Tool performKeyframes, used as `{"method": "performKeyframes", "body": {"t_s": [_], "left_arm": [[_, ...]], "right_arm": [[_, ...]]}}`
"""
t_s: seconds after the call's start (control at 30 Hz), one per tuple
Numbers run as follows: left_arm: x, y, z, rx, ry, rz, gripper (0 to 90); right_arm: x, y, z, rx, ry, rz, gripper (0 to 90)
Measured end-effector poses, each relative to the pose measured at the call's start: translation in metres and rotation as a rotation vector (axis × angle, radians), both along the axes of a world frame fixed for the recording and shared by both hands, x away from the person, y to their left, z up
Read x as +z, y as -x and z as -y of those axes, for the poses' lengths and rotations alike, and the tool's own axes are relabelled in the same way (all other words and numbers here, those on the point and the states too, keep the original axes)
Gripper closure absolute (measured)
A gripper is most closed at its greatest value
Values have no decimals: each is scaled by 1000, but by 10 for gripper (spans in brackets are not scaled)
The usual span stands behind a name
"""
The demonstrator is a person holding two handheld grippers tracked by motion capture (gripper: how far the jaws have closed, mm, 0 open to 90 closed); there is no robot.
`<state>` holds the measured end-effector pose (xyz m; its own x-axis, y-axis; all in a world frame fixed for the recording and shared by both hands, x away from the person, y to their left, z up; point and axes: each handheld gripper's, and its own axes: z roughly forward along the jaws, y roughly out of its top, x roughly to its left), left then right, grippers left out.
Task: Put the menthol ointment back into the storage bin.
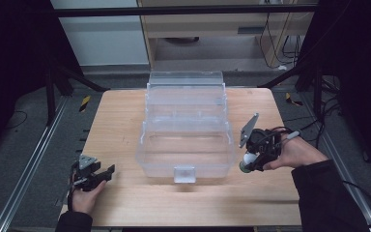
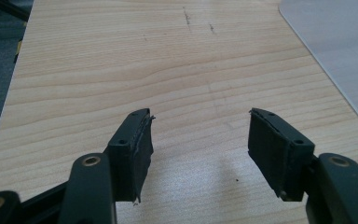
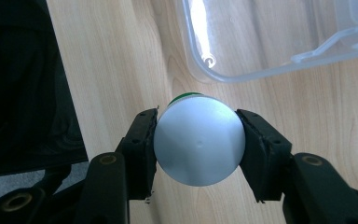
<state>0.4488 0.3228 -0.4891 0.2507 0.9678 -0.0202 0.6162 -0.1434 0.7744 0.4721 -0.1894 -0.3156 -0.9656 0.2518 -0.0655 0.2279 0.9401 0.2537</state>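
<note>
We look down on a pale wooden desk standing on grey carpet. Metal rails run along the floor on both sides, with yellow-and-black striped markers near the desk's far corners. Behind it we see a light wooden cabinet and a white panel, crossed by a dark horizontal bar. Cables hang at the right. Dark drapes flank the scene.
</note>
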Motion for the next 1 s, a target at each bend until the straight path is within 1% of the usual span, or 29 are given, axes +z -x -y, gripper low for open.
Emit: {"method": "performKeyframes", "body": {"t_s": [0.2,0.23,0.33,0.4,0.5,0.57,0.7,0.8,0.97,1.0], "left_arm": [[0,0,0,1,0,0,394],[0,0,0,1,1,1,394],[0,0,0,0,1,-1,394],[0,0,0,0,1,0,394],[0,0,0,0,1,1,395],[0,0,0,0,1,1,395],[0,0,0,0,1,2,396],[0,0,0,1,2,2,396],[0,0,-1,1,2,2,397],[0,0,-1,1,2,2,397]], "right_arm": [[9,-6,-7,7,1,-1,505],[12,-9,-11,11,1,-2,505],[17,-12,-16,12,6,-6,505],[19,-14,-17,14,6,-7,505],[23,-21,-24,26,7,-3,505],[25,-23,-28,24,6,-10,505],[27,-28,-35,34,6,-9,505],[27,-34,-40,40,-3,-6,505],[24,-45,-47,38,-3,-11,505],[24,-45,-47,38,-3,-11,505]]}}
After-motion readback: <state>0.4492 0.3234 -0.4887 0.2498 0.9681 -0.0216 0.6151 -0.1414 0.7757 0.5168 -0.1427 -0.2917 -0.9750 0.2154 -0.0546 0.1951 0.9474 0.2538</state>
